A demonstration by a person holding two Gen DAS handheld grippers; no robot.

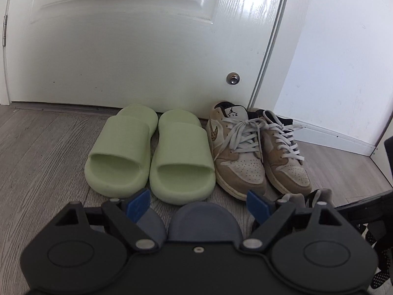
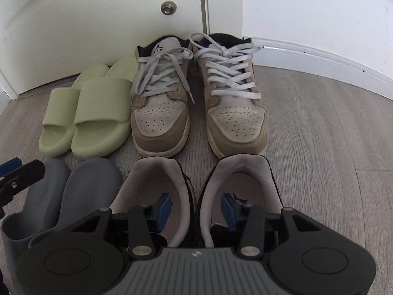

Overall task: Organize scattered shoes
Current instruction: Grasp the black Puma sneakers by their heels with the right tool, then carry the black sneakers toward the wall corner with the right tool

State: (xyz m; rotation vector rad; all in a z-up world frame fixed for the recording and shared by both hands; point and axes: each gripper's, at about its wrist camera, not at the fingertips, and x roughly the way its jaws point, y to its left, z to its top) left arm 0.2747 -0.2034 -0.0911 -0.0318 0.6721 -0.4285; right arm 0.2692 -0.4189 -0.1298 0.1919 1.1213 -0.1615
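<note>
Here the right gripper [image 2: 196, 202] pinches the touching inner collars of two dark shoes [image 2: 196, 186], toe-side of the tan sneakers [image 2: 196, 91] by the door [image 2: 98, 24]. The left gripper [image 1: 200, 202], jaws spread, straddles grey slides [image 1: 205, 218] before the green slides [image 1: 149, 152]. Placing step; next, release squarely.

Ahead of me stands a white panelled door [image 1: 137, 49] with a wood-grain texture, a small round metal fitting [image 1: 232, 78] low on it near its right edge and a hinge [image 1: 4, 30] on its left edge. To its right I see a white wall [image 1: 343, 61] with a white baseboard [image 1: 336, 136]. Grey wood-look flooring [image 1: 41, 147] runs underneath.
</note>
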